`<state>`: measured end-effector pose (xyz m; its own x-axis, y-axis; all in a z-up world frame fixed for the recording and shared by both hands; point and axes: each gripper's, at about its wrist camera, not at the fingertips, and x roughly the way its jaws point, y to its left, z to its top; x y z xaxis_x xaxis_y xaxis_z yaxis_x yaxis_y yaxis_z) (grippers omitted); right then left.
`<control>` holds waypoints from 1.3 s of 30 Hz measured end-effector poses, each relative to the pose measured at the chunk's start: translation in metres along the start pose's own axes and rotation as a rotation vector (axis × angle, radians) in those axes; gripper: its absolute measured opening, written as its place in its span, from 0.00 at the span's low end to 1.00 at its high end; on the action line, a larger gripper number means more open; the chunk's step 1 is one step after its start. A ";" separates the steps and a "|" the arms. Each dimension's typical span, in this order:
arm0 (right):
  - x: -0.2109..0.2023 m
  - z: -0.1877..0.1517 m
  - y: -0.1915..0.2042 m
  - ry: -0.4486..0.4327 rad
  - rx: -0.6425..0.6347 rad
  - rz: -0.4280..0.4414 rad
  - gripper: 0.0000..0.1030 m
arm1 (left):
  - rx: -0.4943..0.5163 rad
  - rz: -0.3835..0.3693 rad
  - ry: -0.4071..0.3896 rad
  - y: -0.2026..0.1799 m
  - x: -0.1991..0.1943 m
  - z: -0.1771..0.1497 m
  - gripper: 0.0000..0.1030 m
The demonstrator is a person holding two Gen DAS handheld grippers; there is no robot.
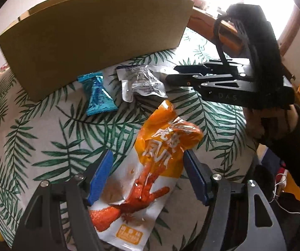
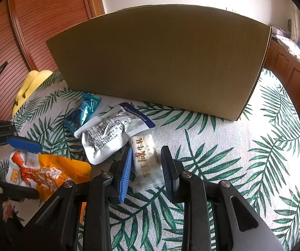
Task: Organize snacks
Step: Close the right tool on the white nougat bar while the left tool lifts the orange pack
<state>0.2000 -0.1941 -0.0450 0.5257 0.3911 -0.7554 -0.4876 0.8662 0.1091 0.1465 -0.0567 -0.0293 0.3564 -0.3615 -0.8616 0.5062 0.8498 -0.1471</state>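
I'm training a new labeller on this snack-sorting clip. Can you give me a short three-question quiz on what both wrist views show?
1. True or false: the orange chicken-feet snack pouch already lies inside the brown cardboard box.
2. Which item lies between the fingers of the right hand-held gripper? A) teal foil candy wrapper B) white nougat bar wrapper C) white-and-silver crumpled pouch
3. Fill in: the snacks lie on a cloth printed with green ____.

Key: 1 false, it lies on the cloth between the open fingers of the left hand-held gripper. 2 B. 3 leaves.
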 end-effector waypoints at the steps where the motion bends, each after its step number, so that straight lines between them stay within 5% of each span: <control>1: 0.000 0.000 0.000 0.000 0.001 0.001 0.25 | 0.008 -0.003 0.002 -0.002 0.002 0.001 0.67; 24: 0.001 0.000 0.000 -0.001 0.003 0.002 0.25 | 0.045 0.004 0.003 -0.015 0.011 -0.002 0.77; 28: 0.001 0.000 0.000 -0.001 0.002 0.002 0.25 | 0.150 0.102 -0.013 -0.035 0.017 -0.008 0.79; 30: 0.001 0.000 0.000 -0.001 0.001 0.001 0.25 | 0.141 0.092 -0.017 -0.036 0.018 -0.008 0.79; 36: 0.003 0.000 0.002 0.000 -0.008 -0.009 0.25 | 0.107 0.103 -0.035 -0.033 0.018 -0.007 0.72; 39: 0.005 -0.001 0.006 0.001 -0.014 -0.016 0.25 | 0.089 0.099 -0.056 -0.031 0.014 -0.004 0.53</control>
<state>0.1994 -0.1871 -0.0489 0.5329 0.3772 -0.7575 -0.4887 0.8679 0.0883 0.1323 -0.0864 -0.0389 0.4504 -0.3002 -0.8408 0.5326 0.8462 -0.0168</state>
